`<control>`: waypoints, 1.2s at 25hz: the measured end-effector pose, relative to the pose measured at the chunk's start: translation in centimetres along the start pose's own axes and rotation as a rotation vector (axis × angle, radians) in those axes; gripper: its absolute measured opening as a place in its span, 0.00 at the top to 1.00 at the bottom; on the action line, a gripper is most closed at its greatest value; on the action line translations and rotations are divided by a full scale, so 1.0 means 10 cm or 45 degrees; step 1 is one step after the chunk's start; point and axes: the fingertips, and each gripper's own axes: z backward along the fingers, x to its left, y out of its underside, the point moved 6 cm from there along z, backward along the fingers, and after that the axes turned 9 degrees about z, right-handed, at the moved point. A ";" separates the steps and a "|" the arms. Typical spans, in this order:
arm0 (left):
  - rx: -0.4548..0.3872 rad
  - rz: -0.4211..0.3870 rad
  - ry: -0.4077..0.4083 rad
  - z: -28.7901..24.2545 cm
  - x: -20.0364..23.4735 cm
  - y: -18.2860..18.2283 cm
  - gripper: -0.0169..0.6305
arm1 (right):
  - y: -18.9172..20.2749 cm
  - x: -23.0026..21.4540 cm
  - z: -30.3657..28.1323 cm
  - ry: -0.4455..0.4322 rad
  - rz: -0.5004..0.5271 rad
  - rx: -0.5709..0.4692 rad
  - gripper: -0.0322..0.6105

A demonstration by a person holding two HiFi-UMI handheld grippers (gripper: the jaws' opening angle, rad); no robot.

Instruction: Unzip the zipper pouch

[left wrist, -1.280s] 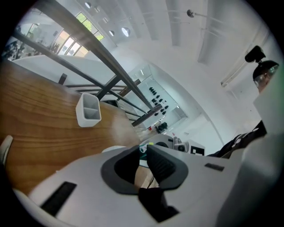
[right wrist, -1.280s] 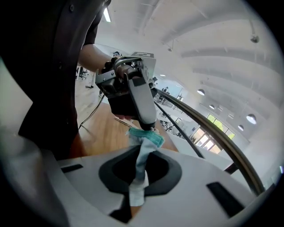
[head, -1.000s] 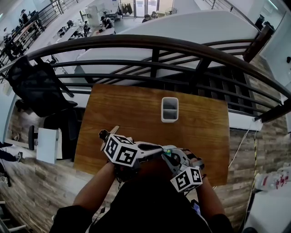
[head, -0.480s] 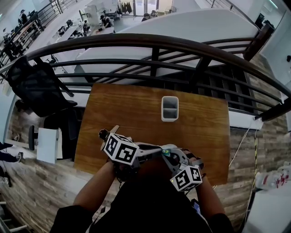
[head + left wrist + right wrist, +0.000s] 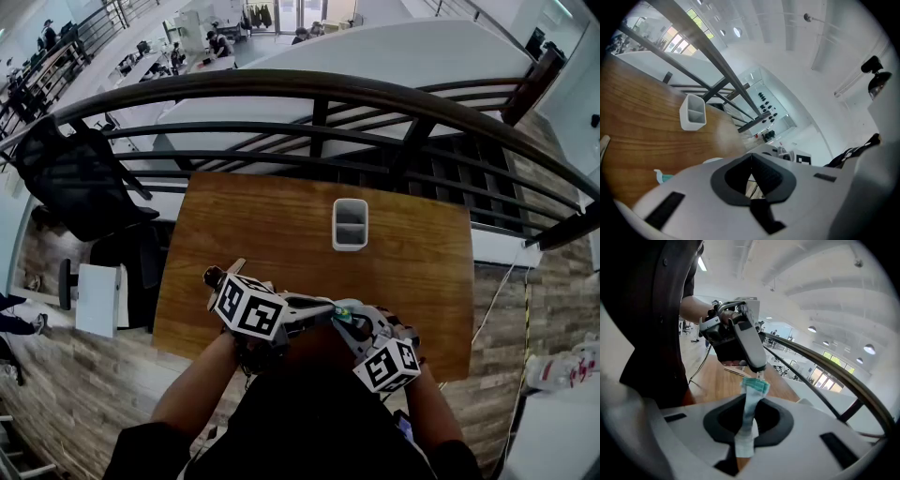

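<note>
Two grippers meet above the near edge of the wooden table (image 5: 281, 234), well short of the white holder (image 5: 350, 225). Left gripper (image 5: 757, 365): jaws just closed fully at the teal top edge of the pouch (image 5: 751, 404), seemingly on the zipper pull (image 5: 760, 376). Right gripper (image 5: 749, 427): jaws narrow, just eased a touch wider, yet pinching the pale body of the pouch. Pouch hanging in the air between the two tools, clear of the table.

Firm up the right grip before pulling; tighten if slack. Draw the left gripper steadily along the line of the teeth, never up or away from it. Keep the fabric taut between both grips, to spare the teeth from bunching. Check first for a true pinch on the pull, small and easy to lose.
</note>
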 end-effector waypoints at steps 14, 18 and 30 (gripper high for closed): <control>0.017 -0.083 -0.056 -0.05 -0.03 0.00 0.95 | 0.06 -0.08 0.10 -0.024 -0.208 -0.065 0.92; 0.016 -0.096 -0.082 -0.03 0.01 0.01 0.95 | 0.06 -0.07 0.11 -0.021 -0.205 -0.076 0.94; -0.026 -0.132 -0.121 -0.01 0.01 0.04 0.95 | 0.03 -0.04 0.15 -0.005 -0.219 -0.097 0.95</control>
